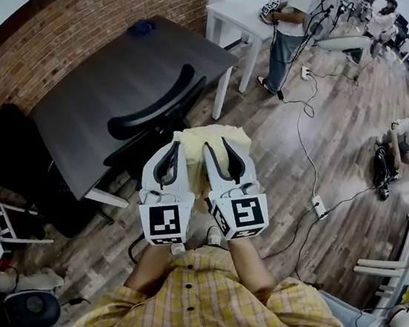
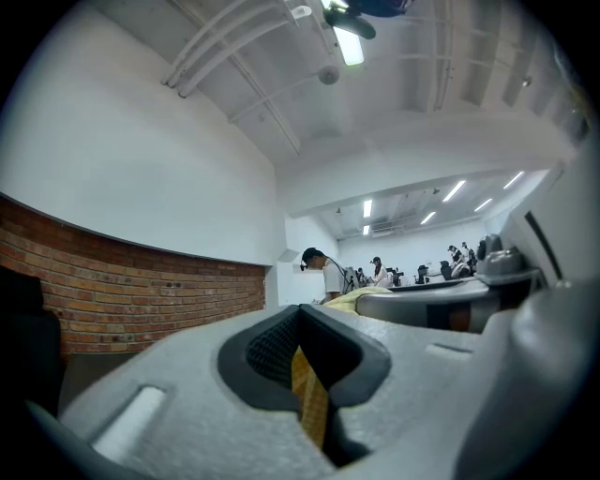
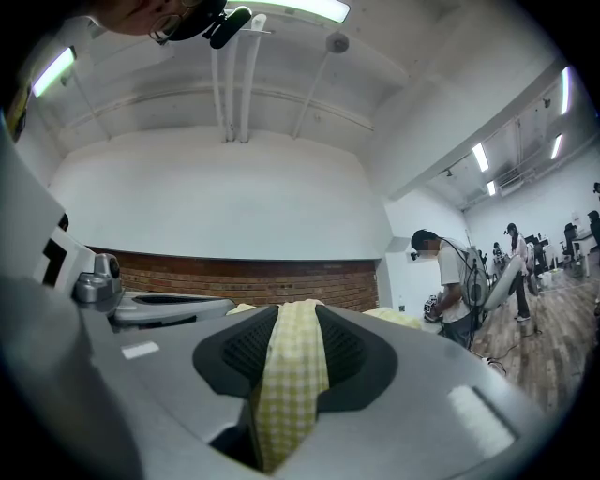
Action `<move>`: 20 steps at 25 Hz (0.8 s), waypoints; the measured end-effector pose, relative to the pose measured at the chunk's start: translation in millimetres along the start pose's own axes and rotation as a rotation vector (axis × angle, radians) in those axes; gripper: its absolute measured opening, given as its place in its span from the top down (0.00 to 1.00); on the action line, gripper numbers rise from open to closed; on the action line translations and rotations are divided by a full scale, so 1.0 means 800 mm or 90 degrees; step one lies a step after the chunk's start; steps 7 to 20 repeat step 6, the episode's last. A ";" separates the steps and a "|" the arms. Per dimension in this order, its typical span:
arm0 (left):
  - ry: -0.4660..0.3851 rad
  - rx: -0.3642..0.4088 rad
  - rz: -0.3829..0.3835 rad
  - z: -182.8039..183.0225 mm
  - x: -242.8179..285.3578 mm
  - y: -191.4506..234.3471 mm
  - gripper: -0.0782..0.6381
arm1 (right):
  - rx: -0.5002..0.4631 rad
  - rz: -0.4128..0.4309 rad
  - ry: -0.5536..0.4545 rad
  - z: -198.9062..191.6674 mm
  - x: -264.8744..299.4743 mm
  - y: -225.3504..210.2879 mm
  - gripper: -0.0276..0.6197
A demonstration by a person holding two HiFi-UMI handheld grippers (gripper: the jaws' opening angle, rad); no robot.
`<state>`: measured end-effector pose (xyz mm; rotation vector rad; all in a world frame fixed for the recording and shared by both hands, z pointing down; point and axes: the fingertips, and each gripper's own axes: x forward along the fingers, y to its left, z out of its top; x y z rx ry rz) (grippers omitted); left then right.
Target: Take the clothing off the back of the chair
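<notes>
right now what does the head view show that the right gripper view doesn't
Head view only: the black office chair and the dark grey rectangular table. Right gripper view only: the right gripper with its jaws clamped on a fold of the pale yellow checked garment, plus ceiling lights. Both: that garment, the left gripper and the red brick wall.

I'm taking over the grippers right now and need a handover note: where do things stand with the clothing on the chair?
Left gripper: shut on the yellow checked cloth garment.
Right gripper: shut on the same garment.
The garment is bunched ahead of both grippers, beside the black office chair.
Done: both grips are set.
Left: draw it clear. Whether it touches the chair back is unclear.
</notes>
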<state>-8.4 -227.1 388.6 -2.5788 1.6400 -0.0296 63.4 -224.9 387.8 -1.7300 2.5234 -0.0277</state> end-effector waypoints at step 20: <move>-0.006 -0.010 0.005 -0.002 -0.001 -0.002 0.89 | 0.001 -0.003 0.001 -0.004 -0.005 -0.003 0.76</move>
